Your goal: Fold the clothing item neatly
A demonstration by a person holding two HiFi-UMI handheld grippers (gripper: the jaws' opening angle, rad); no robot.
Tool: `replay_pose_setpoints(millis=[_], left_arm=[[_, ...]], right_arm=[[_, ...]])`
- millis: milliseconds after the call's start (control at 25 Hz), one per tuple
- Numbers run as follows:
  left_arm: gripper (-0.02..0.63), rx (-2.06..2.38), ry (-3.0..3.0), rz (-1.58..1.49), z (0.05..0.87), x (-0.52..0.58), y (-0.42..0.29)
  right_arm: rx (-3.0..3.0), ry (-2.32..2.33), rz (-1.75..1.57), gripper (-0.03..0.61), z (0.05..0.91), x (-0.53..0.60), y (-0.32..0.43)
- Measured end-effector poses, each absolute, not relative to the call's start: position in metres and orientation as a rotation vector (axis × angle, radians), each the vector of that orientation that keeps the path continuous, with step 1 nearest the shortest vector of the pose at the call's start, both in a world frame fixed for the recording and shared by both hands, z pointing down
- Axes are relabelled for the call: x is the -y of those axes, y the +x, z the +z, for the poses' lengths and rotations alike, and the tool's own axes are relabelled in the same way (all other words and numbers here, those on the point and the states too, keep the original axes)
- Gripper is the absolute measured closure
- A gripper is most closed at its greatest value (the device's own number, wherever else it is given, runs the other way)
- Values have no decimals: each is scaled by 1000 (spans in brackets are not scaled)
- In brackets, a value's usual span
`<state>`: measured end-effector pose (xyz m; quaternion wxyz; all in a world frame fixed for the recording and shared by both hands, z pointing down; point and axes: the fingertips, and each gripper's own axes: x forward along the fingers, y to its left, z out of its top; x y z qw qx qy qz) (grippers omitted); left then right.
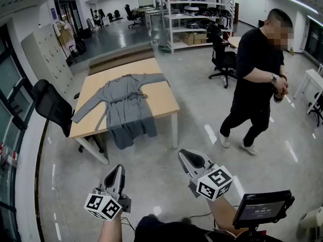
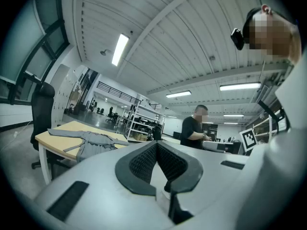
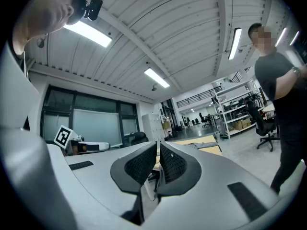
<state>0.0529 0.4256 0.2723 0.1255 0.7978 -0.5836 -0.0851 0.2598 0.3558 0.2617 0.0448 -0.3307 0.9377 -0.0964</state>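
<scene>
Draping wooden table (image 1: 162, 99), grey robe (image 1: 126, 107), office room, left tool (image 1: 119, 169) and right tool (image 1: 185, 157) pressed together

robe (image 1: 123, 107): grey cloth, soft, matt
table (image 1: 161, 102): light wood top, smooth
floor (image 1: 161, 175): grey, smooth, glossy
left gripper (image 2: 157, 144): matt grey plastic shell
pads (image 2: 141, 164): black, dotted texture, matt
right gripper (image 3: 158, 145): same shell, same pads

Garment (image 1: 123, 107) on table (image 1: 164, 102), hem over near edge. Chair (image 1: 53, 107) at table's left. Person (image 1: 257, 74) on floor R of table; shelving (image 1: 197, 14) behind. Foreground, well apart from table: L gripper (image 1: 119, 168) left, R gripper (image 1: 184, 156) right, 1 screen (image 1: 262, 208) beyond it.
</scene>
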Motion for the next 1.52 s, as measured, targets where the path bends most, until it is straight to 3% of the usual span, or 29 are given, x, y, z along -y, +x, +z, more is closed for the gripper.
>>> replay_pose_setpoints(millis=[240, 840, 1520], left_arm=[[614, 1702, 2322, -290, 274, -394, 28], [614, 1754, 2308, -306, 293, -250, -133], [612, 1724, 2290, -278, 299, -70, -159]], right_arm=[[-2875, -1015, -285, 569, 264, -323, 235], [-2853, -1094, -246, 568, 265, -169, 91], [-2863, -1073, -262, 515, 271, 4, 49]])
